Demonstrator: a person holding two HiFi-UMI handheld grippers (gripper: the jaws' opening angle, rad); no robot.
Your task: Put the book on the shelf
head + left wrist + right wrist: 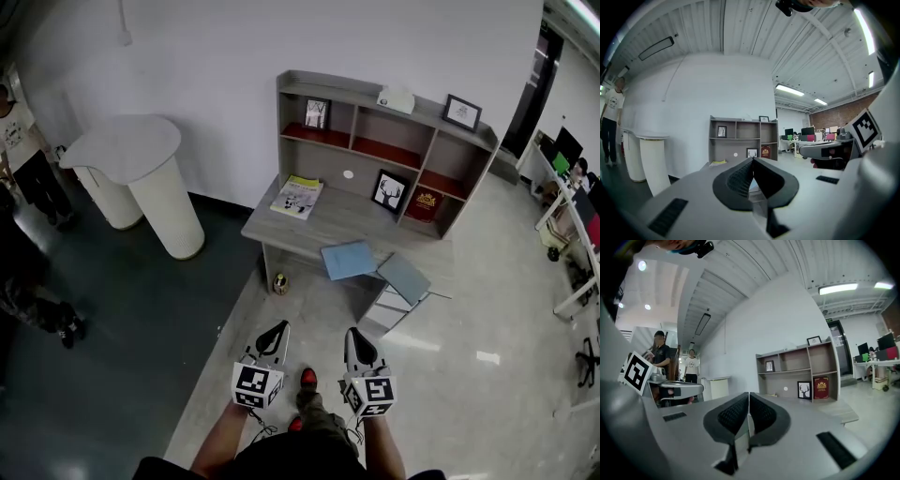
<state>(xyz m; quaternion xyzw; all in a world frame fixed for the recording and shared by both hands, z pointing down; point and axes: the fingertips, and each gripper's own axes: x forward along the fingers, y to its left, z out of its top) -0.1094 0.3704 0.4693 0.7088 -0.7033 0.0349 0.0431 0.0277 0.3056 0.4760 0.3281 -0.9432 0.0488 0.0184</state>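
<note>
White round stands [141, 173] fill the far left, on the dark floor, with a person [28, 159] beyond them near the wall. My left gripper [279, 326] hangs low in the head view, well short of the desk [337, 214]. Its own view shows its jaws clenched pad against pad, with nothing between them. The book [297, 197], pale yellow on its cover, lies flat on the desk's left end, below the shelf [337, 91] and not yet in it. The shelf stands along the back of the desk against the white wall. It has a small framed picture [317, 113] in its upper left bay. A deer picture [390, 190] leans at its foot, and a red book [427, 202] stands in the low right bay. My right gripper [352, 333] sits just beside the left one. Its jaws are likewise closed tight on nothing, and it points level toward the shelf. A blue folder [348, 260] lies at the desk's front edge, and a grey chair [405, 277] is just to its right. Office desks [572, 216] line the far right.
</note>
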